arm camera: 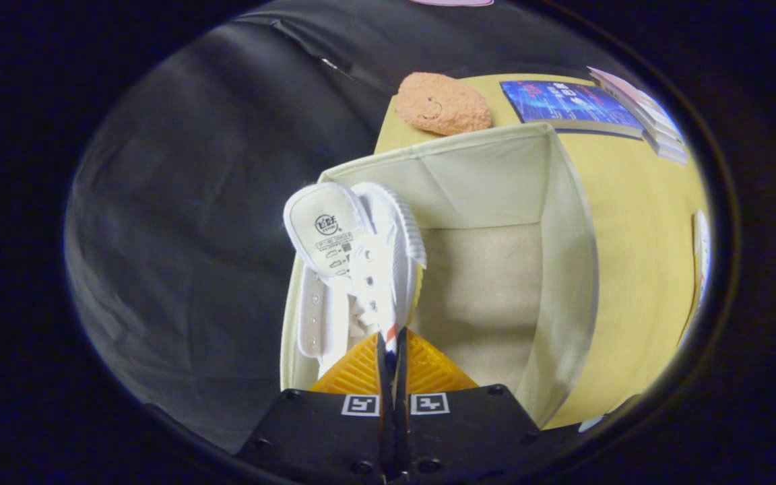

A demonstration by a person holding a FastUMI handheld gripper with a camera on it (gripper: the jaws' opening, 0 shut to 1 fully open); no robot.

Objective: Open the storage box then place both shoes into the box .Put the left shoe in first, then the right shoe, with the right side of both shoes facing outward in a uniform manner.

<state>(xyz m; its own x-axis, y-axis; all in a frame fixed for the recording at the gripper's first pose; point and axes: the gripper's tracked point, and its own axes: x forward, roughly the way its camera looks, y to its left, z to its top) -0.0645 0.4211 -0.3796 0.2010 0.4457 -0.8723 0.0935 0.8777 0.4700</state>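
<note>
A white canvas shoe (361,256) hangs toe-down over the left side of an open beige fabric storage box (563,269). Its tongue, with a printed label, points up toward me. My gripper (391,347) is shut on the shoe, both fingers pinching the heel edge with its red and blue tab. The shoe sits against the box's left wall, partly inside. The beige floor of the box shows to the right of the shoe with nothing lying on it. The box's lid is hidden from me.
The box stands on a yellow tabletop (637,222). Beyond the box lie an orange plush toy (443,104) and a blue-covered book (566,104), with a stack of books (644,114) further right. Black cloth hangs to the left.
</note>
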